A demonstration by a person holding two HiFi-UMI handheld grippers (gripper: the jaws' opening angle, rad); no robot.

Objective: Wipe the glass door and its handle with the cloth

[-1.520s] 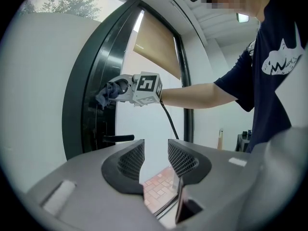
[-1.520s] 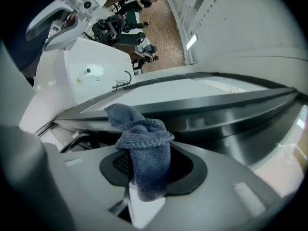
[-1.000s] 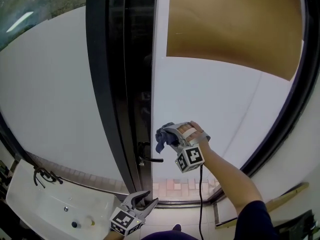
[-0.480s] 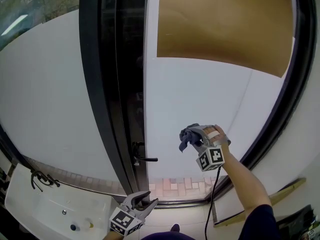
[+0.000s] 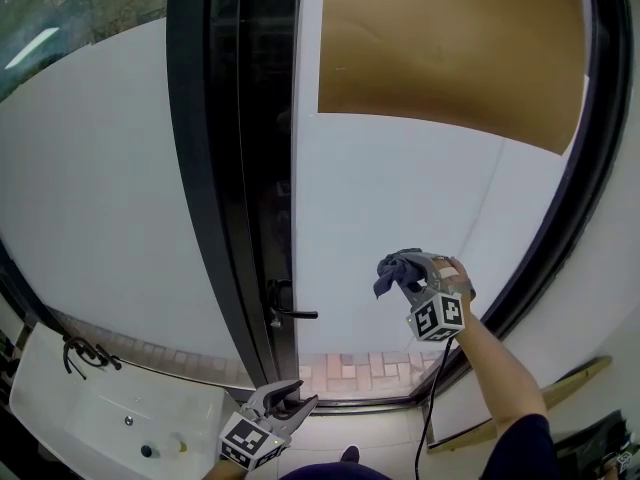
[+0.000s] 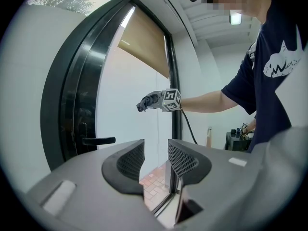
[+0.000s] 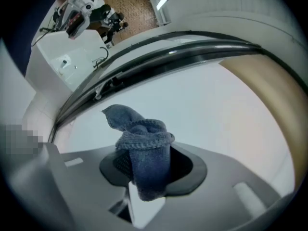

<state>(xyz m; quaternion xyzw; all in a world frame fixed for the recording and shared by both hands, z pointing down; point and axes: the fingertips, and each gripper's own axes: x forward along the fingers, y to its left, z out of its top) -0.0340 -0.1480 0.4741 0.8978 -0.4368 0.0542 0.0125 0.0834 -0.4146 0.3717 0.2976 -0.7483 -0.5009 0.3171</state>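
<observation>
Your glass door (image 5: 400, 198) fills most of the head view, its pale pane running from a broad dark frame (image 5: 225, 168) on the left to a curved dark edge on the right. A tan panel (image 5: 450, 48) covers the pane's upper part. At the lower left, outside the frame, sits a white basin (image 5: 90, 418) with a dark tap (image 5: 85, 351) at its rim. Your right gripper (image 5: 408, 268) is held up in front of the lower right part of the pane, well to the right of the frame, with a black cable (image 5: 437, 388) hanging from it. Its jaws are clamped on the blue cloth (image 7: 144, 148), which bunches out past the tips toward the glass; whether the cloth touches the pane cannot be told. Your left gripper (image 6: 155, 159) hangs low near the foot of the frame, its jaws a narrow gap apart with nothing between them. The black lever handle (image 5: 290, 313) juts out from the frame's right edge, above your left gripper and well apart from the cloth
</observation>
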